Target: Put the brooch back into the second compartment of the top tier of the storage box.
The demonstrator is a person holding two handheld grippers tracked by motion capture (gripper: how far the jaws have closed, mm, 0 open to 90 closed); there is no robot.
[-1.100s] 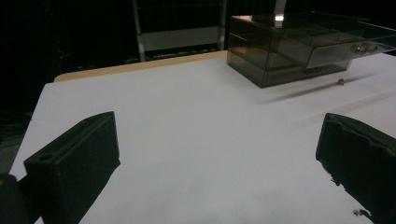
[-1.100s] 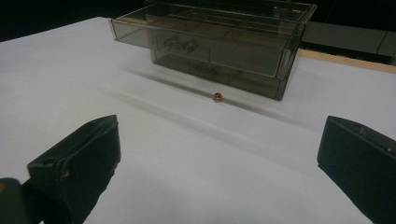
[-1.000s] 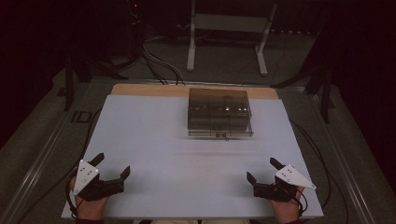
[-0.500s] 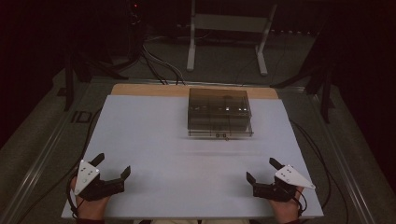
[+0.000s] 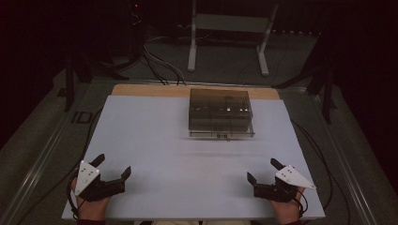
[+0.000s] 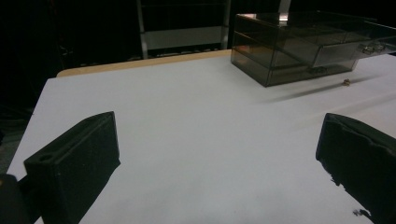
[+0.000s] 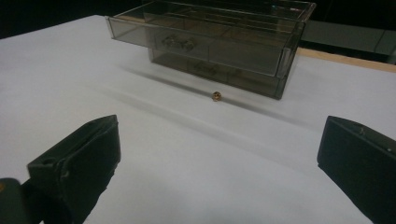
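Both grippers sit at the near edge of the white table [image 5: 141, 140], the left gripper [image 5: 112, 171] and right gripper [image 5: 263, 169] each with jaws spread wide and holding nothing. Further out, a tiny gold bead [image 7: 216, 95] lies on the table just in front of the smoky clear drawer box [image 5: 220, 112], whose upper drawer [image 7: 187, 46] looks pulled out a bit. I'd bring one gripper in low and slow, straddle the bead squarely and close gently so it doesn't roll away.
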